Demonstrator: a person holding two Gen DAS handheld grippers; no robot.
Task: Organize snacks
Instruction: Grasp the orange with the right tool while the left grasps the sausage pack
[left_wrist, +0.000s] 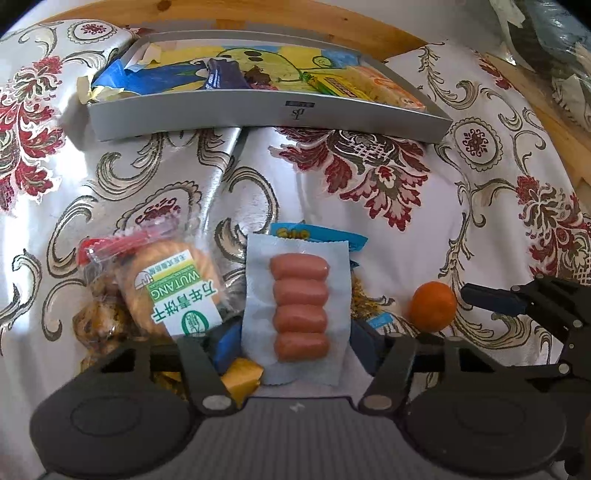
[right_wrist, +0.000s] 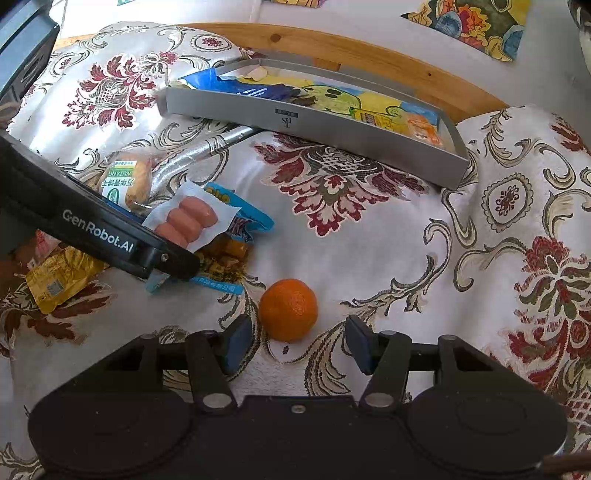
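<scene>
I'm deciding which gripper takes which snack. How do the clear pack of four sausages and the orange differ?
The clear flat pack of four pink sausages is wrapped; the round orange is bare. The pack lies on other snack bags; the orange sits alone on the floral cloth. The pack lies between the left gripper jaws, the orange just ahead of the right gripper. Both remain outside the grey tray.

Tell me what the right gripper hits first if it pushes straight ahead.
The orange. It sits just ahead of the open right gripper, slightly toward its left finger. Beyond it lies bare tablecloth, then probably the grey tray.
</scene>
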